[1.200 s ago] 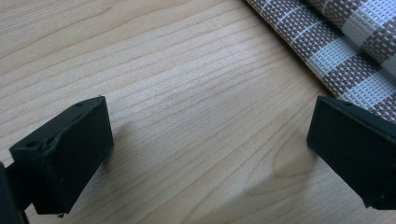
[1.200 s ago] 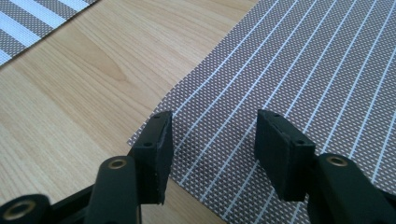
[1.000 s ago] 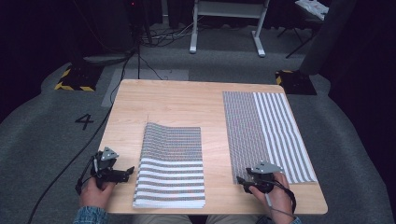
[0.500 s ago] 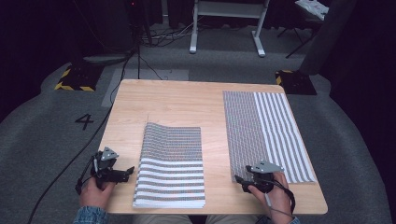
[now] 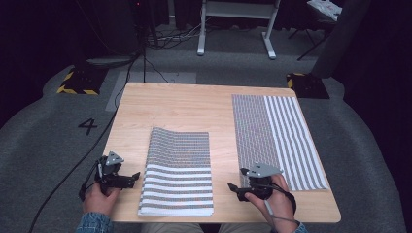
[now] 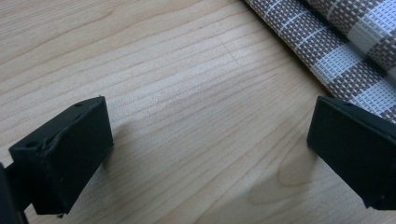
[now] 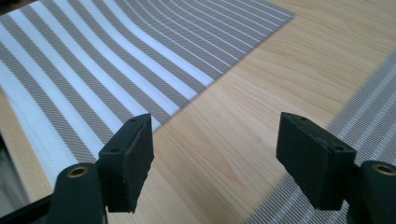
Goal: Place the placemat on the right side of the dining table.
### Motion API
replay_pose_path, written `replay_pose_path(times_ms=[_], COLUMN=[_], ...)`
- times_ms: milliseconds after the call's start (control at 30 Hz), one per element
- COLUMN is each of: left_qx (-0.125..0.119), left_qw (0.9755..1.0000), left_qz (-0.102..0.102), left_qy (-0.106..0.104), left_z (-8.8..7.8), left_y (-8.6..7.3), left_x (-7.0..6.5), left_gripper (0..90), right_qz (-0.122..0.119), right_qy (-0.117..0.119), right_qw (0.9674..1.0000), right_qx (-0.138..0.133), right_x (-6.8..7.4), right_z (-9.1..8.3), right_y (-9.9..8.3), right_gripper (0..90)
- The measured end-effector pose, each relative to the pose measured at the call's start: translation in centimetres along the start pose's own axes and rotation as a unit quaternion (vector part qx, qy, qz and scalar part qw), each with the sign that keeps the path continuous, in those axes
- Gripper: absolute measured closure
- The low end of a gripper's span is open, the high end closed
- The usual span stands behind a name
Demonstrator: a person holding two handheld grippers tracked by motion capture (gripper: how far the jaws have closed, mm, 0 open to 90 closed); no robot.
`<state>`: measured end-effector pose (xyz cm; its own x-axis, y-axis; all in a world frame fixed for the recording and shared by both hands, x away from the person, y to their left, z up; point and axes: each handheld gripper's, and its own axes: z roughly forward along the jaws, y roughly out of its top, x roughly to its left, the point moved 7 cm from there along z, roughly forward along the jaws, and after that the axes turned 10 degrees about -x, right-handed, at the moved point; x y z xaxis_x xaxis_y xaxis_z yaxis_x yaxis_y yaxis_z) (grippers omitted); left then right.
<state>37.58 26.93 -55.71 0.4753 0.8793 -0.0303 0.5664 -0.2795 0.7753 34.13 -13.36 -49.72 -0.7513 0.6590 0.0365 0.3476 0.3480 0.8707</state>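
A folded mat (image 5: 180, 170) with grey and white stripes lies at the near middle of the wooden table (image 5: 194, 111). A second striped mat (image 5: 277, 131) lies flat at the right. My left gripper (image 5: 133, 177) rests by the folded mat's left edge, open over bare wood (image 6: 210, 130), with the mat's weave (image 6: 355, 51) just beyond its jaws. My right gripper (image 5: 233, 188) points left in the gap between the two mats. Its jaws (image 7: 215, 140) have just been opening and hold nothing; the folded mat (image 7: 116, 60) lies ahead and the flat mat (image 7: 369, 116) beside it.
A cable (image 5: 73, 170) trails off the left gripper across the grey floor. A white frame stand (image 5: 238, 24) and yellow-black marked bases (image 5: 77, 80) sit beyond the table's far edge. The table's near edge runs just in front of both hands.
The right gripper has moved left, off the flat mat's near left corner toward the folded mat, and its jaws stand wider. The left gripper has stayed put.
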Motion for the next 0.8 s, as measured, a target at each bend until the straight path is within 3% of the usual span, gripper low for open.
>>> replay_pose_path(times_ms=[233,433,733,800], left_qx=[-0.002,0.001,-0.002,-0.002], left_qw=[1.0,1.0,1.0,1.0], left_qz=[0.0,0.001,-0.004,-0.004], left_qy=[0.003,0.0,0.0,0.0], left_z=[0.0,-0.2,-0.4,-0.4], left_y=[0.0,-0.1,-0.3,-0.3], left_x=[0.0,-0.1,-0.3,-0.3], left_gripper=[0.2,0.2,0.2,0.2], right_qz=[-0.026,-0.044,-0.055,-0.052], right_qy=[0.045,0.071,0.078,0.073], right_qw=[0.9984,0.9958,0.9942,0.9954], right_qx=[0.021,0.036,0.05,0.034], right_x=[3.2,5.3,5.8,5.9], right_z=[2.8,4.8,8.2,8.4], right_y=[1.1,1.1,-1.1,-1.3], right_gripper=[26.6,26.6,25.7,24.1])
